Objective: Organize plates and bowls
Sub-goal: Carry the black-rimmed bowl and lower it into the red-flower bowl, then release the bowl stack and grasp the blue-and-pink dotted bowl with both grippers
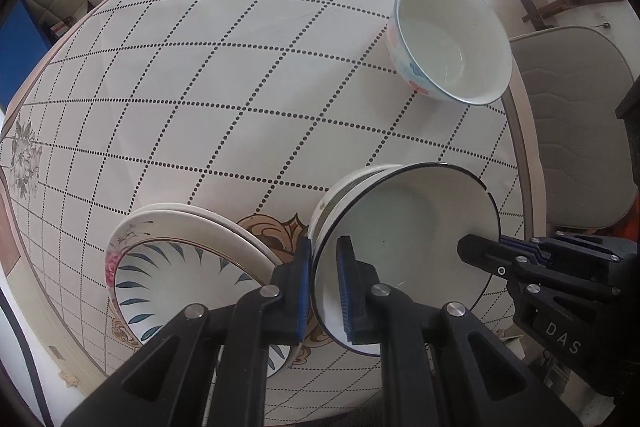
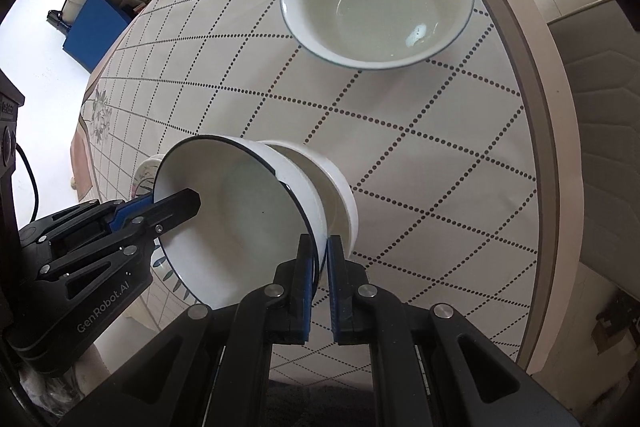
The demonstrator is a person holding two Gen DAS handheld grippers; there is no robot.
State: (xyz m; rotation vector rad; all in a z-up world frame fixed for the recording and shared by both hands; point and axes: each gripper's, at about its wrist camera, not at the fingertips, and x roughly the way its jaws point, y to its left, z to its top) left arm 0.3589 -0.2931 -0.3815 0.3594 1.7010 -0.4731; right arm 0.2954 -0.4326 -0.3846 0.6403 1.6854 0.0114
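Fingers of my left gripper and right gripper pinch opposite rims of the black-rimmed bowl, lower centre, steadying it into the bowl beneath

Open tablecloth lies between the floral bowl and stacked plates.

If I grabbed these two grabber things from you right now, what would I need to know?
Left gripper: shut on the near rim of the black-rimmed bowl.
Right gripper: shut on the same bowl's opposite rim.
That bowl is tilted, nested in a white bowl.
Done: plates stacked at left.
Left: the blue-rimmed bowl stands alone farther back on the table; probably seat the held bowl, then add that one.
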